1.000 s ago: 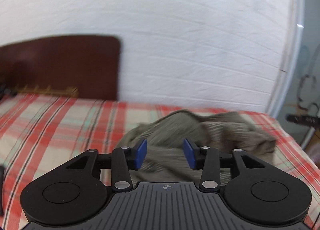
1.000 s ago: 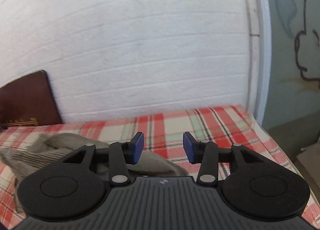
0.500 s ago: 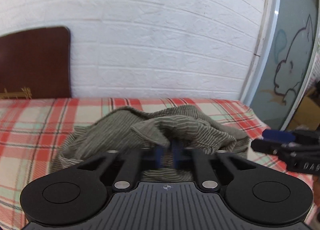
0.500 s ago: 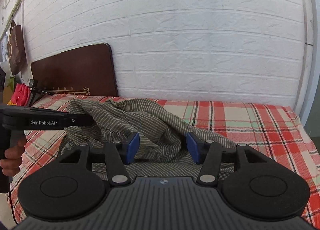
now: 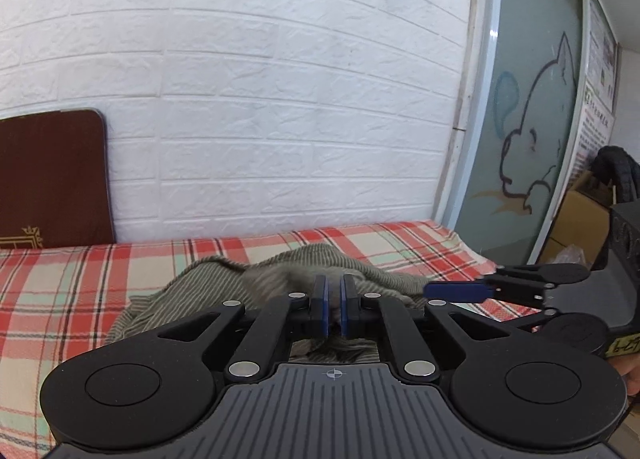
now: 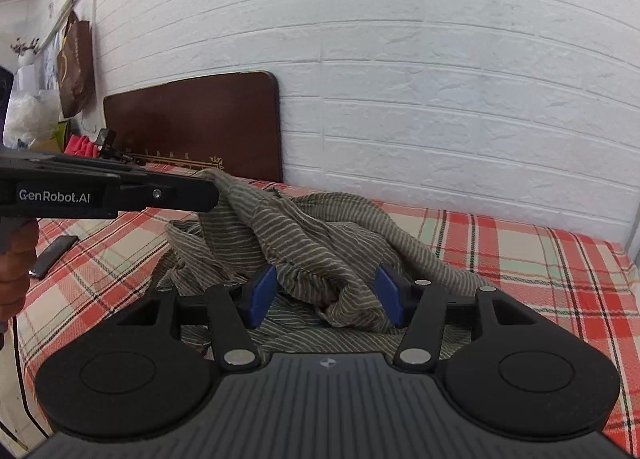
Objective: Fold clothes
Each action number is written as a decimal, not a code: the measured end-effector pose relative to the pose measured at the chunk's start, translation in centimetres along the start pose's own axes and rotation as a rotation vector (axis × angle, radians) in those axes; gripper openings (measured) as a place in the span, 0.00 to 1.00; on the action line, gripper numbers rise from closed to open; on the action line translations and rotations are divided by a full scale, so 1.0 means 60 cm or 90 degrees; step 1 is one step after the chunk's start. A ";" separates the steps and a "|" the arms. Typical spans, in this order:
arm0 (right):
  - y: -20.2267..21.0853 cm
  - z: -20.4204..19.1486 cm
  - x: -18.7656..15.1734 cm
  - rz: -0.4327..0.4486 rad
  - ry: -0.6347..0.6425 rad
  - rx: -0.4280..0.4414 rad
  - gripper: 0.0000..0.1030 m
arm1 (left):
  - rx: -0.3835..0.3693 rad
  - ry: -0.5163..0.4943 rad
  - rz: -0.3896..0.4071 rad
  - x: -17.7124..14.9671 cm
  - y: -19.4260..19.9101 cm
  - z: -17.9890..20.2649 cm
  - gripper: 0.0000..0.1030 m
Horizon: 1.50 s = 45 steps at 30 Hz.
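Note:
An olive-grey striped garment [image 6: 320,235] lies crumpled on the red plaid bed; it also shows in the left wrist view [image 5: 280,275]. My left gripper [image 5: 334,307] is shut on a raised fold of it; in the right wrist view it [image 6: 212,195] holds that fold up at the left. My right gripper [image 6: 326,299] is open, its blue pads on either side of a bunched fold low on the garment. It appears side-on in the left wrist view [image 5: 460,291], at the garment's right edge.
The plaid bedsheet [image 6: 540,259] runs to a white brick wall [image 6: 440,79]. A dark brown headboard [image 6: 200,119] stands at the left. A phone [image 6: 54,255] lies on the sheet at the left. A frosted glass door [image 5: 528,119] is right of the bed.
My left gripper has closed on the garment and lifted a fold. My right gripper has come down over the garment, still open.

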State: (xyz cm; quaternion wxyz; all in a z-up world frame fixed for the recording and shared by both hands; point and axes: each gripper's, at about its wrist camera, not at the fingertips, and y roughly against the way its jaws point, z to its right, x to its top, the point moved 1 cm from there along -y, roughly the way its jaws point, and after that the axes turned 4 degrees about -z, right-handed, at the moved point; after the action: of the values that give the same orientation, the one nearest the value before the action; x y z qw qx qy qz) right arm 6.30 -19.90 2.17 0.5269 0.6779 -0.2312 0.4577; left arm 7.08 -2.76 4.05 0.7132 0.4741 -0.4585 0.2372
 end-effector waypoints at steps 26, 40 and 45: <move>0.021 0.025 0.089 0.109 -0.058 -0.047 0.05 | 0.142 0.133 -0.058 -0.073 -0.007 -0.121 0.80; 0.076 0.101 0.075 0.155 -0.146 -0.076 0.05 | 0.136 0.265 -0.150 -0.090 -0.109 -0.160 0.81; 0.080 0.098 0.065 0.150 -0.155 -0.078 0.05 | 0.164 0.272 -0.166 -0.081 -0.122 -0.170 0.13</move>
State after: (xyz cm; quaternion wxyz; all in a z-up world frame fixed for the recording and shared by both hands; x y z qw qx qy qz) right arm 6.55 -26.30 7.80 0.4779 0.6633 -0.3984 0.4159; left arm 14.84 3.63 -4.90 0.7521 0.5553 -0.1990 0.2939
